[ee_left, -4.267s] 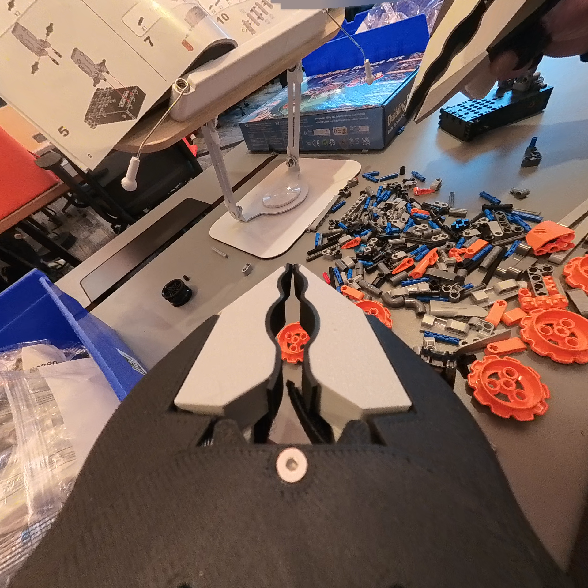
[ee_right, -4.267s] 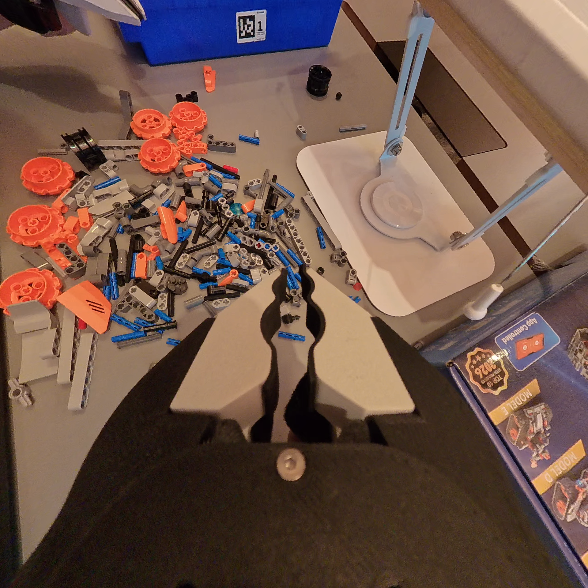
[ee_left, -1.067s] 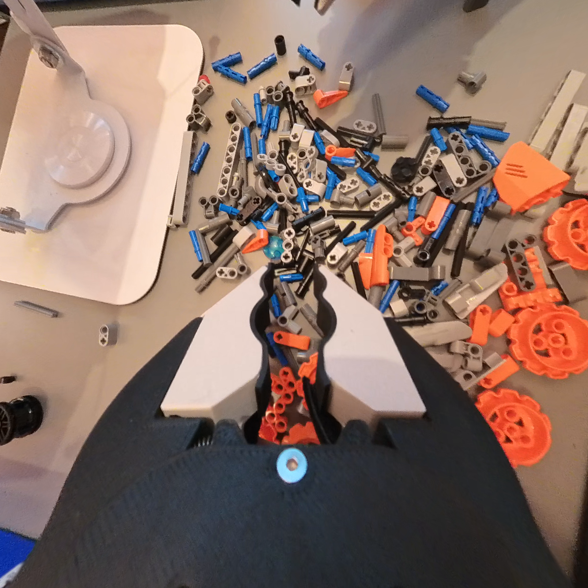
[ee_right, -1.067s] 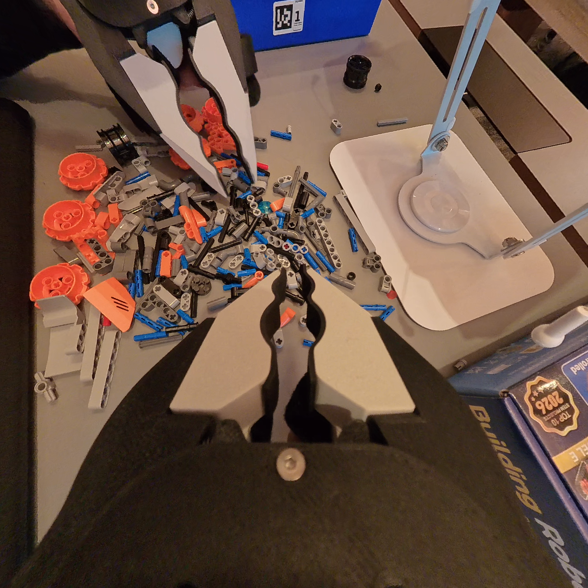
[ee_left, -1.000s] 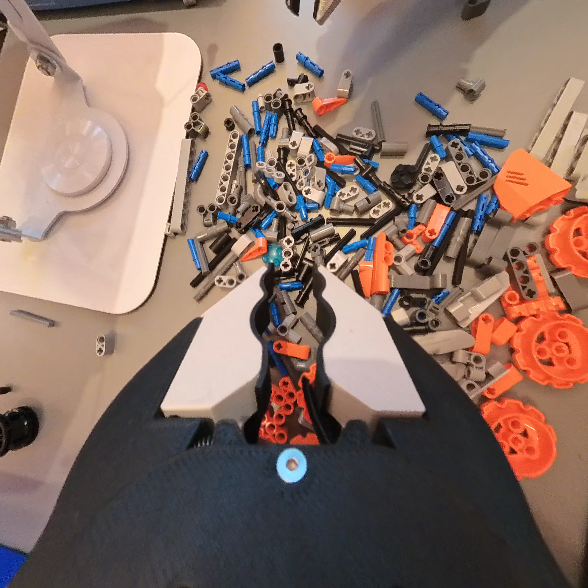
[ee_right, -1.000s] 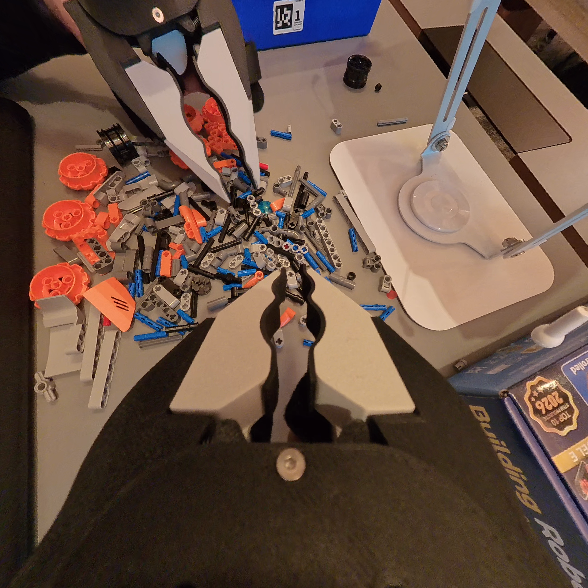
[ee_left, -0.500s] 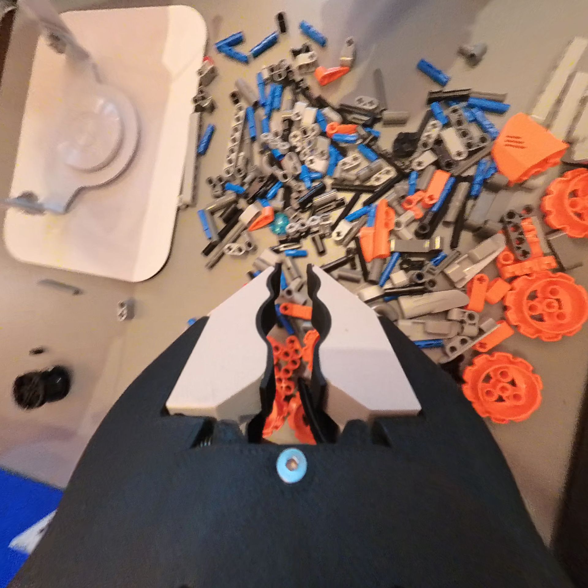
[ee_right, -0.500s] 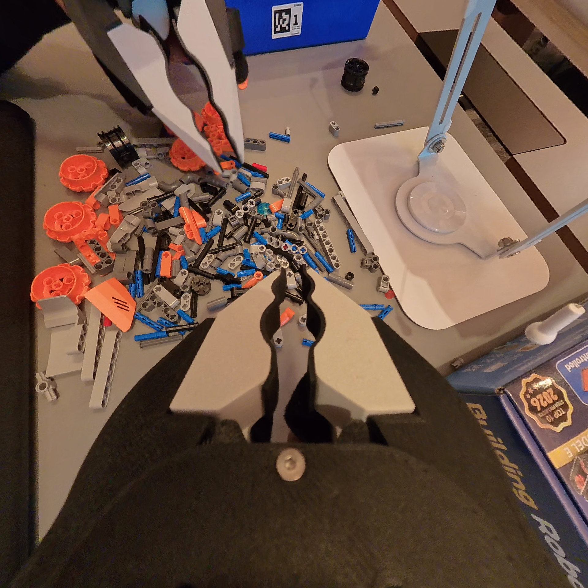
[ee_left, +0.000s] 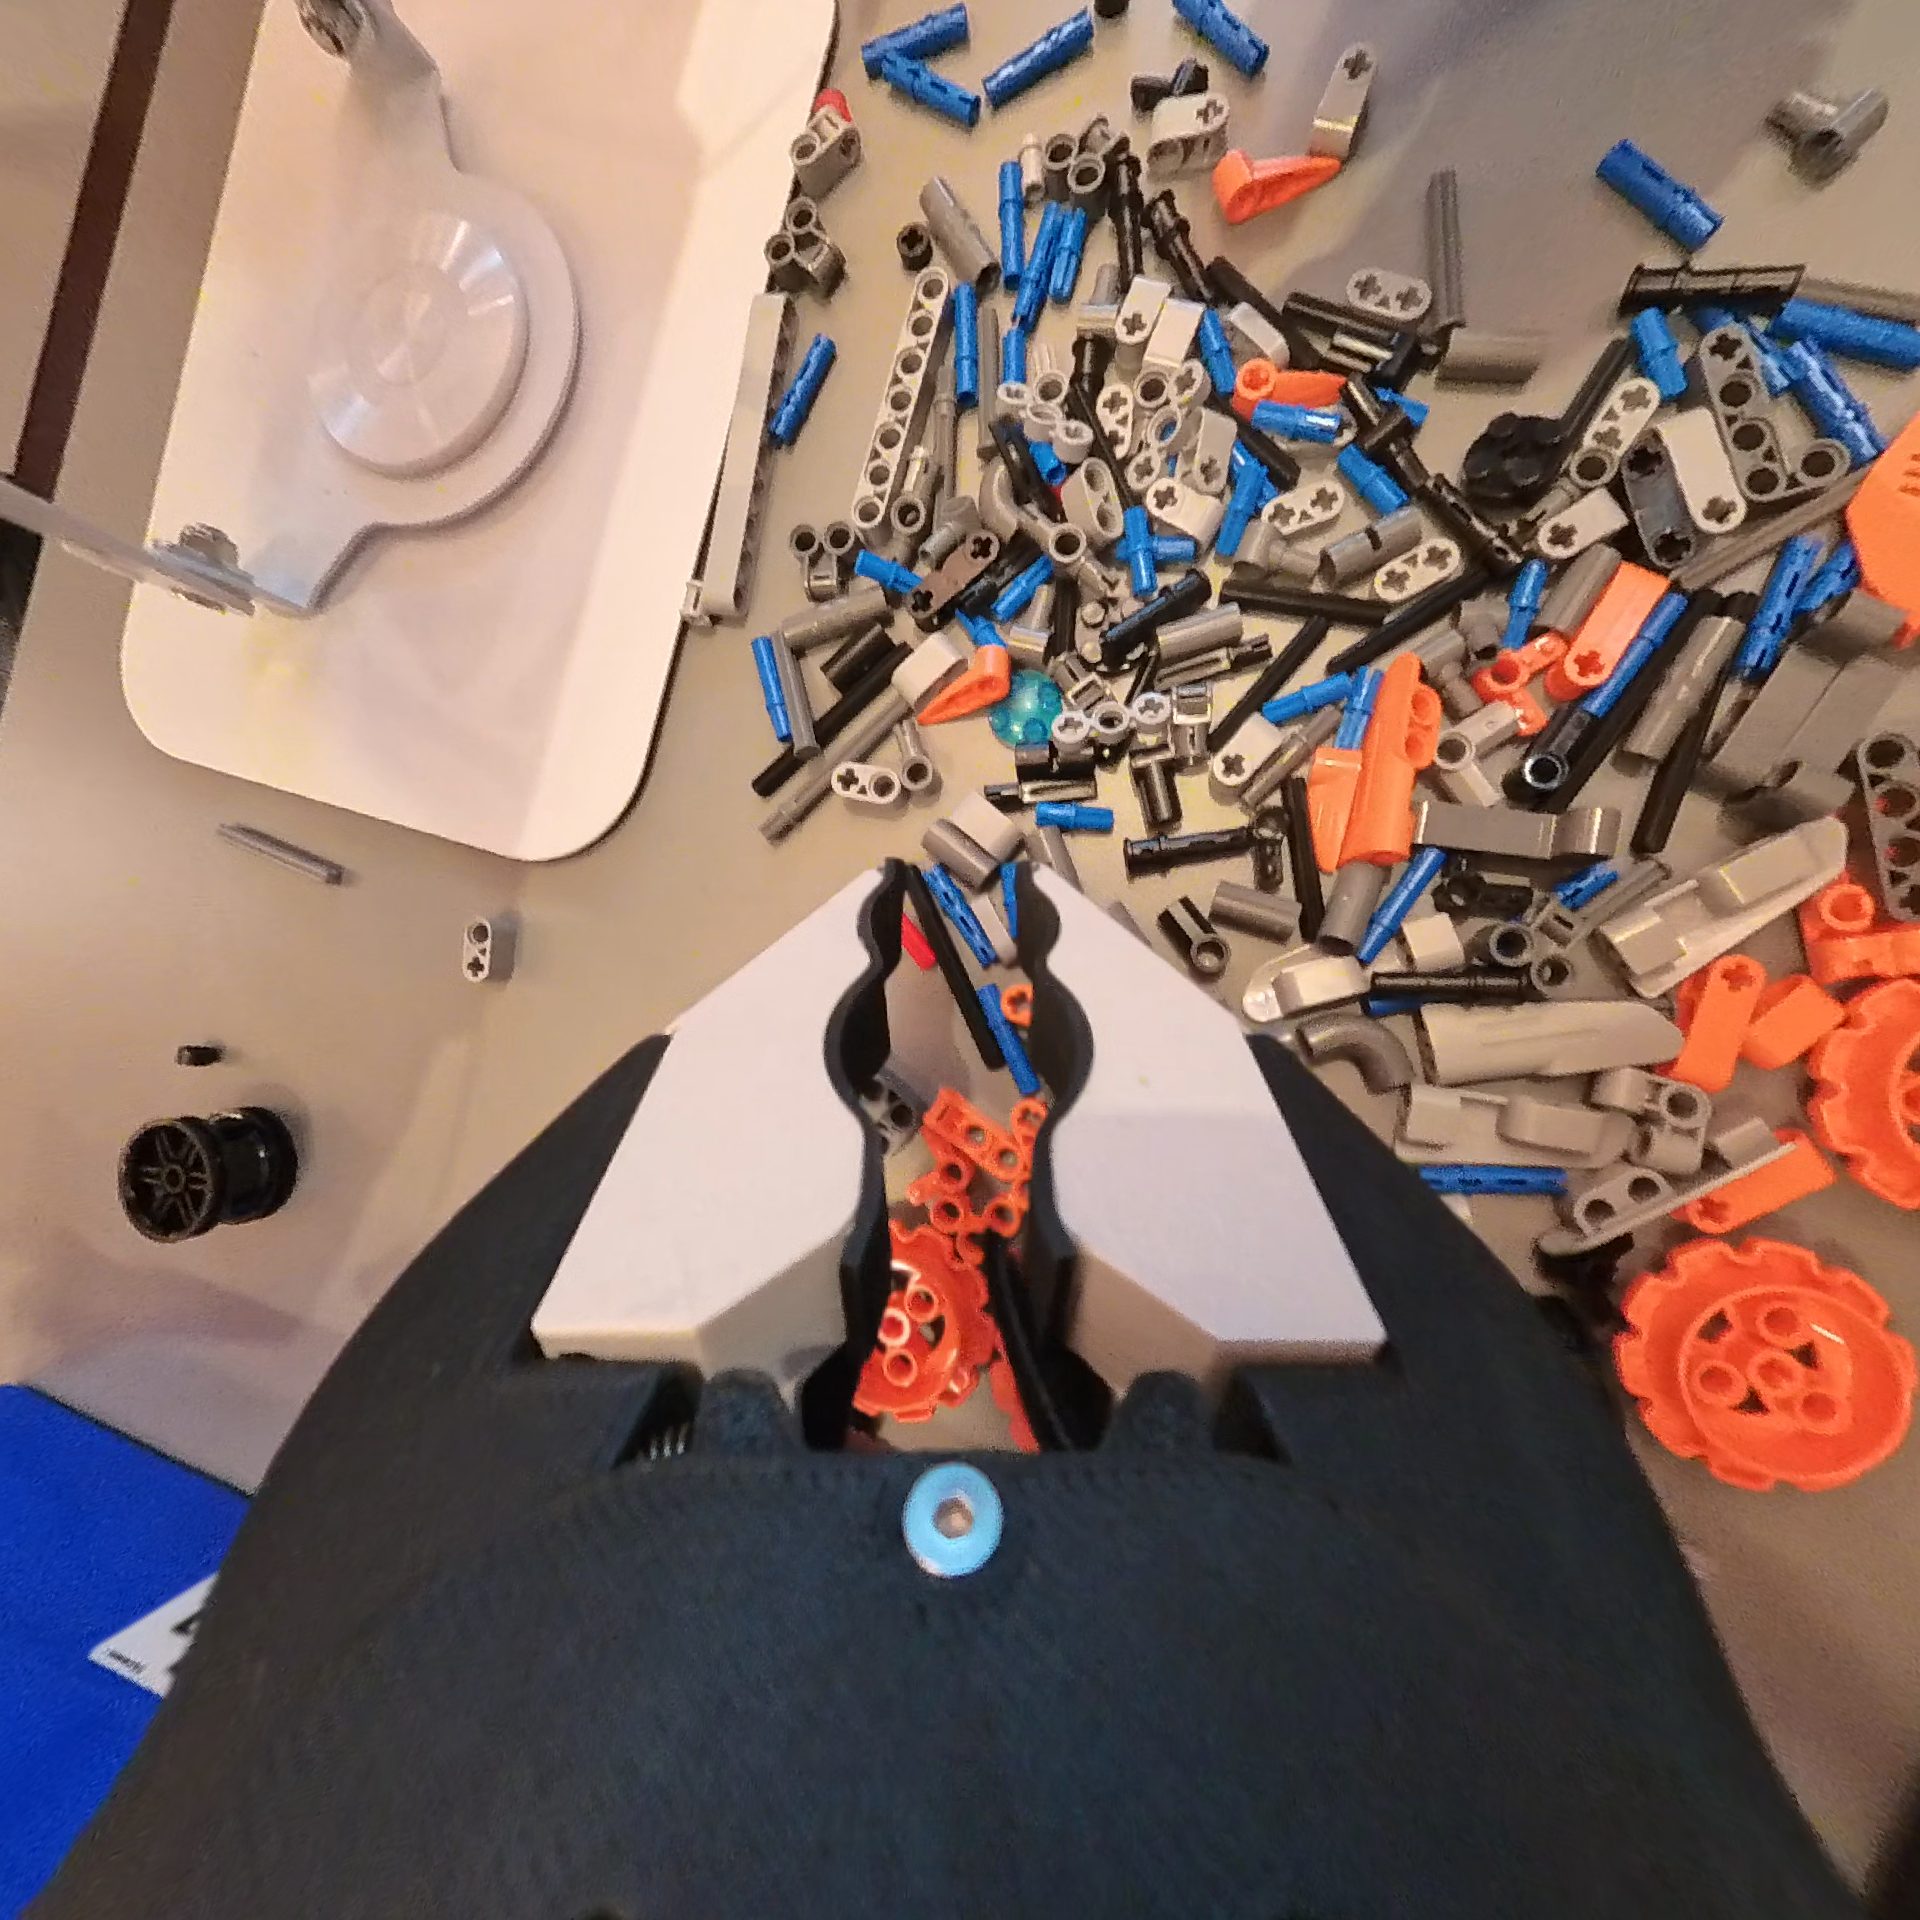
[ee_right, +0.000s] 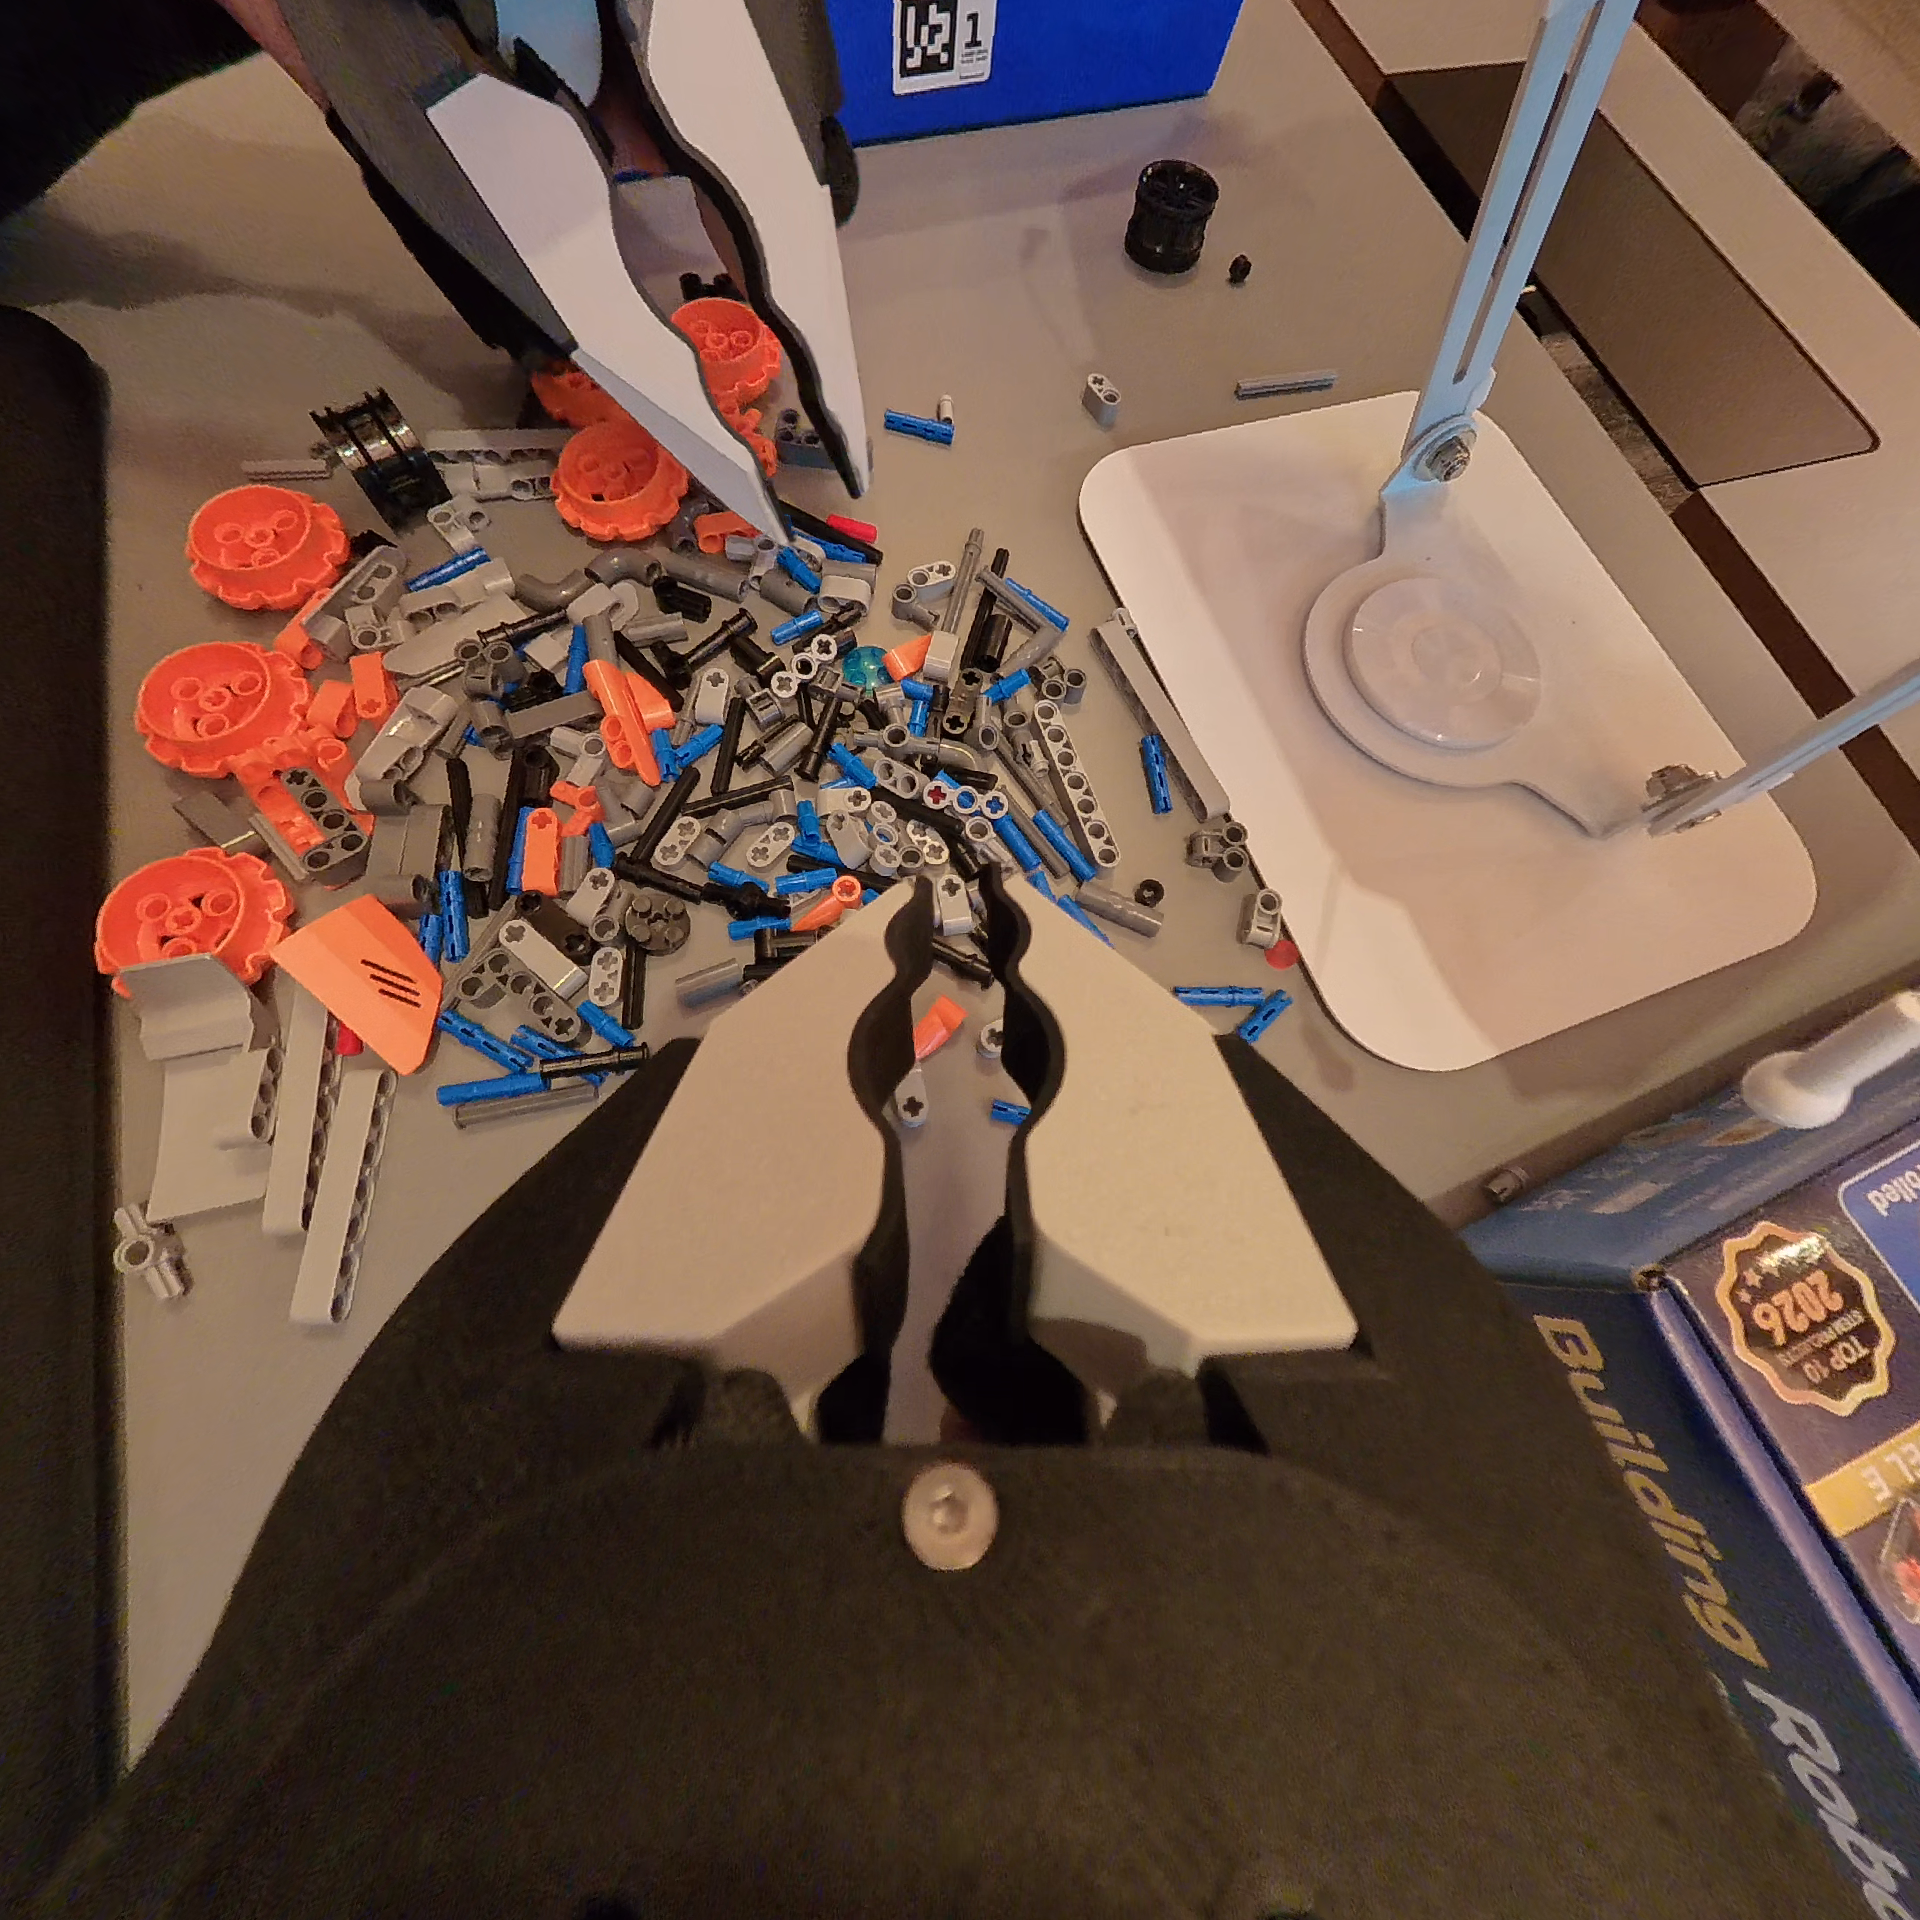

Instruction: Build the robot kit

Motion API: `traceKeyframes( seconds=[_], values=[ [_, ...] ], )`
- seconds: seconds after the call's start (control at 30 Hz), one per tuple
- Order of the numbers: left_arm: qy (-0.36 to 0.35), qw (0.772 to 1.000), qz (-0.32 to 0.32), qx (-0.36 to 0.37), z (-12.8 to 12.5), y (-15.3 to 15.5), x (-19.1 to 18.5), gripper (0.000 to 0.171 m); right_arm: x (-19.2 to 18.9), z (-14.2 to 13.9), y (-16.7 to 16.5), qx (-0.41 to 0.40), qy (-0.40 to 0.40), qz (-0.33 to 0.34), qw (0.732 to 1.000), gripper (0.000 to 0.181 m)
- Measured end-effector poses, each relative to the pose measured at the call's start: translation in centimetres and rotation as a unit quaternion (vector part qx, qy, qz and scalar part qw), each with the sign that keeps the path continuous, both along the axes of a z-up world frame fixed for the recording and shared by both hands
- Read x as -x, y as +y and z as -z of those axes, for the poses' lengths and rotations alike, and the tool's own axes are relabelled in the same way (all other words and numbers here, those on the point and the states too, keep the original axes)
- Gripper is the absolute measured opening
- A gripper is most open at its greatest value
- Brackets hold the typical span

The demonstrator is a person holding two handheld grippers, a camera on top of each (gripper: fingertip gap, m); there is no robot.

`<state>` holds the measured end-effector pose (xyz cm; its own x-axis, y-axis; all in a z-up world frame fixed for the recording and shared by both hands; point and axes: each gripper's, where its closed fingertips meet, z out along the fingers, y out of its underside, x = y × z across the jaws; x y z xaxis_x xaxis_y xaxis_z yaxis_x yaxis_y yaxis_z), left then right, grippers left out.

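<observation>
A pile of small building-toy parts (ee_left: 1195,520) lies on the grey table: blue pins, black axles, grey beams and orange gear wheels (ee_left: 1756,1371). My left gripper (ee_left: 961,883) is open and empty. It hovers over the pile's edge, with a black axle (ee_left: 951,966) and a small red piece (ee_left: 916,943) showing between its fingers. It also shows in the right wrist view (ee_right: 821,509), pointing down by the orange wheels (ee_right: 218,707). My right gripper (ee_right: 951,883) is narrowly open and empty over the opposite edge of the pile (ee_right: 779,769), above a small orange piece (ee_right: 940,1023).
A white stand base (ee_left: 395,675) (ee_right: 1455,935) with a slanted metal arm (ee_right: 1496,208) sits beside the pile. A black wheel hub (ee_left: 203,1174) (ee_right: 1172,213) lies near a blue bin (ee_left: 83,1538) (ee_right: 1039,62). A blue printed box (ee_right: 1766,1403) stands at lower right. There is about 15 centimetres between the tips of the two grippers. My left gripper is the nearer one to the black wheel hub (ee_left: 203,1174): about 20 centimetres, against 30 centimetres. Seen from the right wrist view (ee_right: 1163,203) as well.
My left gripper, shut and off the pile earlier, opened over the pile's middle. Within the last second it drew back to the edge by the orange wheels and narrowed slightly. The right gripper has barely moved.
</observation>
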<state>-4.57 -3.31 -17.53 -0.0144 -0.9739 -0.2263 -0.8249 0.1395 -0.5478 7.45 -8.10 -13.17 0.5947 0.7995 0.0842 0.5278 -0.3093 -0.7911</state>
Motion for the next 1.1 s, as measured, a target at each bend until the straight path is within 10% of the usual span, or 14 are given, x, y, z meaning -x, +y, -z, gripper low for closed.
traceKeyframes(
  seconds=[0.57, 1.1],
  values=[
    [-0.029, 0.996, 0.089, 0.016, 0.9, -2.4, -7.5, 0.022, -0.2, 0.3, 0.0, 0.007, -0.003, 0.002, 1.000, 0.010],
    [0.007, 0.992, 0.120, 0.041, 1.6, -4.5, -4.9, 0.008, -0.1, 0.4, -0.1, 0.011, -0.003, -0.001, 1.000, 0.010]
  ],
)
